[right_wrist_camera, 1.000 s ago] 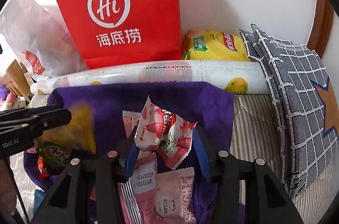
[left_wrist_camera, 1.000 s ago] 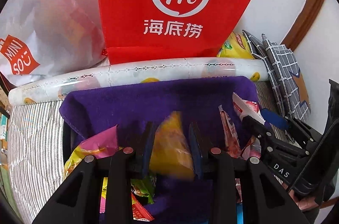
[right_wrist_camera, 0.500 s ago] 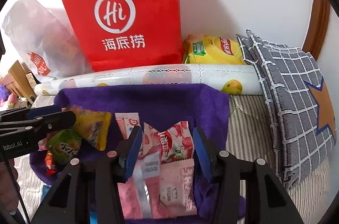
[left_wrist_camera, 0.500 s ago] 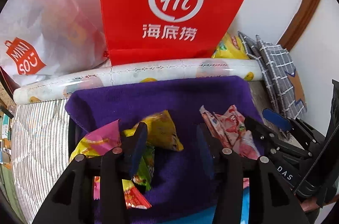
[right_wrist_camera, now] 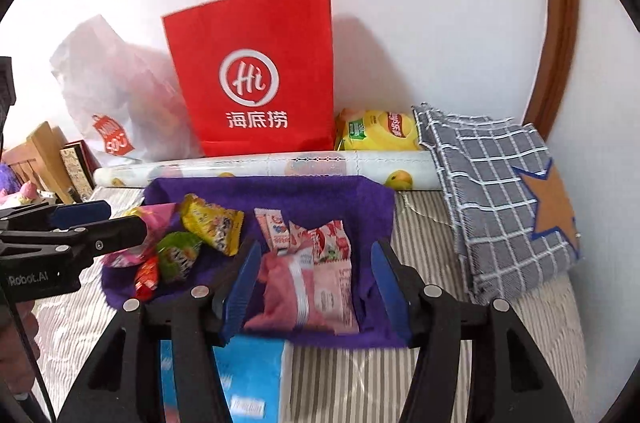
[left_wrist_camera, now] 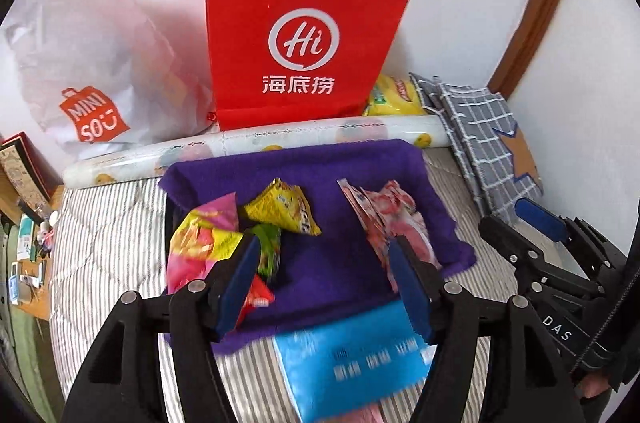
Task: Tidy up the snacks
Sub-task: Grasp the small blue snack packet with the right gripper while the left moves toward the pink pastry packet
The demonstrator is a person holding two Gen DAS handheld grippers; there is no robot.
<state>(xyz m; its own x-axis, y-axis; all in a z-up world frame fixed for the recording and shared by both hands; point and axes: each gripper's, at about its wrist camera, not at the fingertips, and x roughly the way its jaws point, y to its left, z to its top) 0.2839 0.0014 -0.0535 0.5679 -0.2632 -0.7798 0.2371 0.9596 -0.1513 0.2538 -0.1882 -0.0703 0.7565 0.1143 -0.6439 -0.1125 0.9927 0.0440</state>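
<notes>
The left claw (left_wrist_camera: 322, 273) stands released, its jaws having just been opening, with nothing between them; below and beyond it the yellow snack packet (left_wrist_camera: 286, 209) lies on the purple cloth (left_wrist_camera: 336, 167), touching the pink-and-yellow packet (left_wrist_camera: 202, 241) and the green packet (left_wrist_camera: 268, 249) in a mixed heap on the cloth's left half. The right claw (right_wrist_camera: 312, 287) is likewise released and empty, its jaws having just been opening too; the strawberry-print packet (right_wrist_camera: 326, 241) rests on top of the pink packets (right_wrist_camera: 304, 287) stacked on the cloth's right half.

Both drops look finished, so the step in hand is most likely to clear the claws and fetch the next snack. To do that well, lift each claw clear of its pile before swinging sideways, so that a blue pad does not catch a wrapper edge and drag the heap apart. Keep colours sorted: pink to the right pile, mixed ones to the left.

A blue package (left_wrist_camera: 354, 351) lies on the striped bed cover (left_wrist_camera: 108, 243) at the cloth's near edge, partly under it, and may be next. Beyond the cloth's far edge lie a printed roll (left_wrist_camera: 280, 139), a red paper bag (left_wrist_camera: 300, 39) and a white bag (left_wrist_camera: 92, 63) against the wall.
</notes>
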